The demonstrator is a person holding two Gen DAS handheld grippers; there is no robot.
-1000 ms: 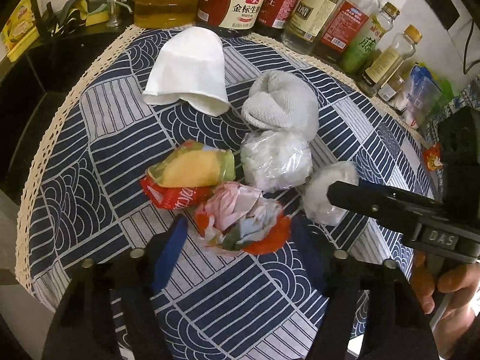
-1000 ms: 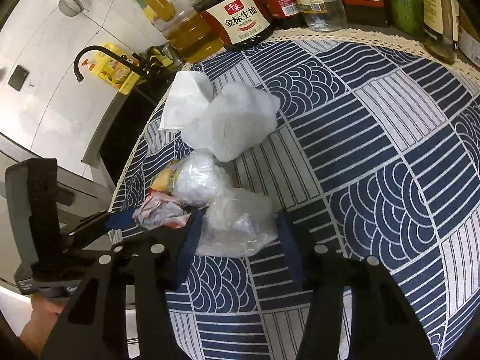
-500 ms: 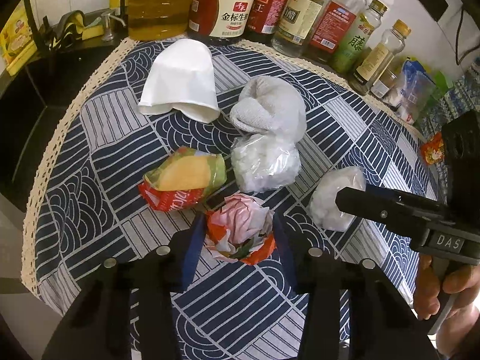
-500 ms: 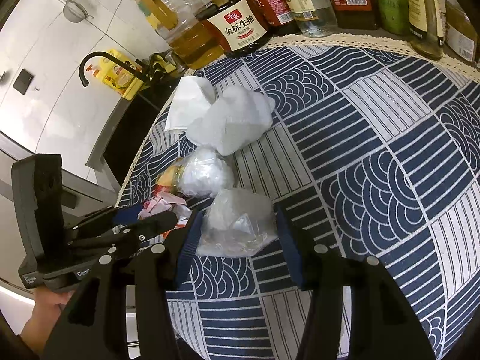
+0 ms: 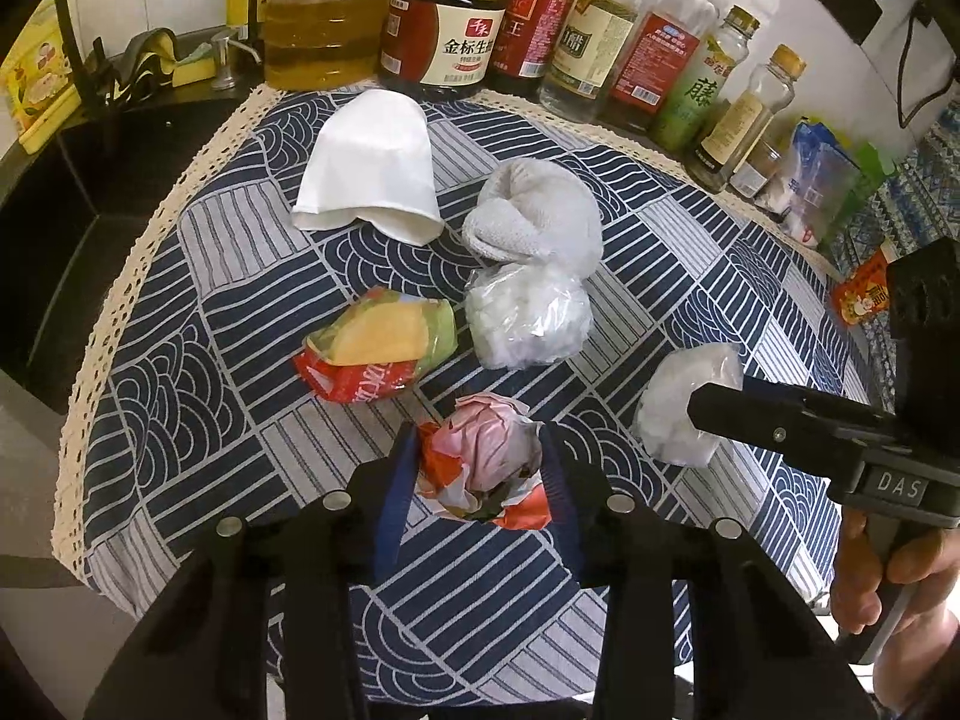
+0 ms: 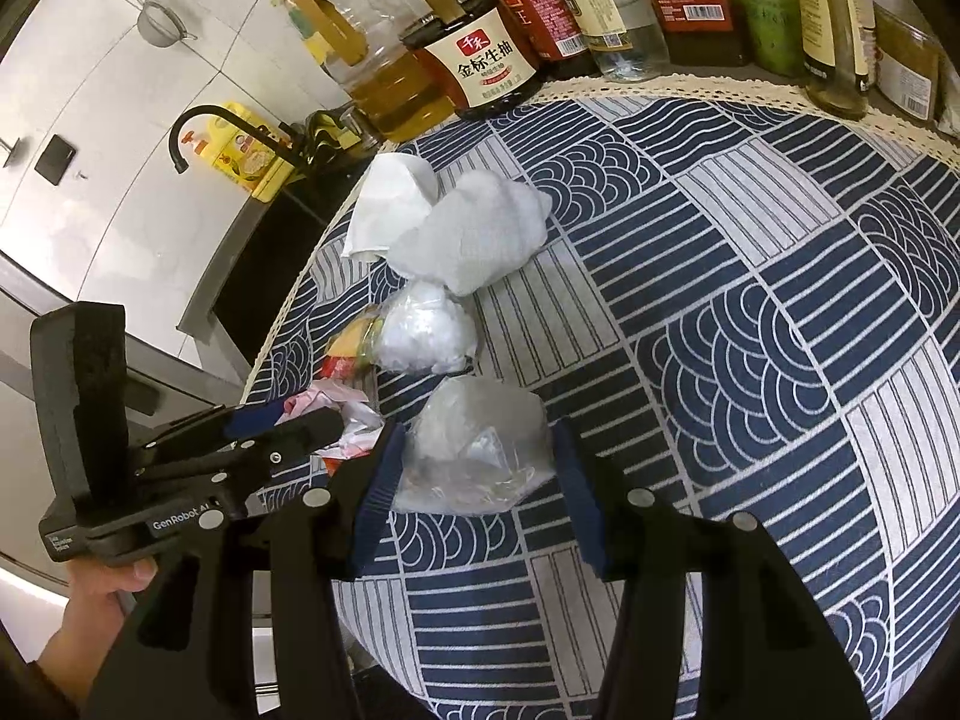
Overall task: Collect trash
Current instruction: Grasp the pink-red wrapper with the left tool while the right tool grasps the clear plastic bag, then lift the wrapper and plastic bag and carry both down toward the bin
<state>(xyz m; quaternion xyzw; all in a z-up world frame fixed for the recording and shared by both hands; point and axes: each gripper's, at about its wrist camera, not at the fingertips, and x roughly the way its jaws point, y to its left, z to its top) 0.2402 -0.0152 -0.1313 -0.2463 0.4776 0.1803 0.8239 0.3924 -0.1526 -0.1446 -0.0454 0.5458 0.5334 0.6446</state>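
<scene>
Since the earlier frames my left gripper (image 5: 477, 474) has narrowed a lot: its blue pads now press both sides of the crumpled pink and orange wrapper (image 5: 480, 456) at the lower centre of the left view, so I judge it is holding this piece, though the wrapper seems to rest on the patterned cloth (image 5: 198, 312) yet. My right gripper (image 6: 471, 477) has come forward around the clear plastic wad (image 6: 474, 450) at the lower centre of the right view; its pads stand just beside the wad on each side, half-wide, and I cannot tell if they touch it. So the step in hand is the grasping of two pieces at once. More trash waits higher in the left frame: the yellow and red packet (image 5: 378, 348), the clear bag of white bits (image 5: 528, 318), the rolled white towel (image 5: 534, 216) and the white paper (image 5: 372, 168). Next, I think, the right gripper must squeeze gently, because the soft plastic can slip, then both lift straight up. No bin is visible.
</scene>
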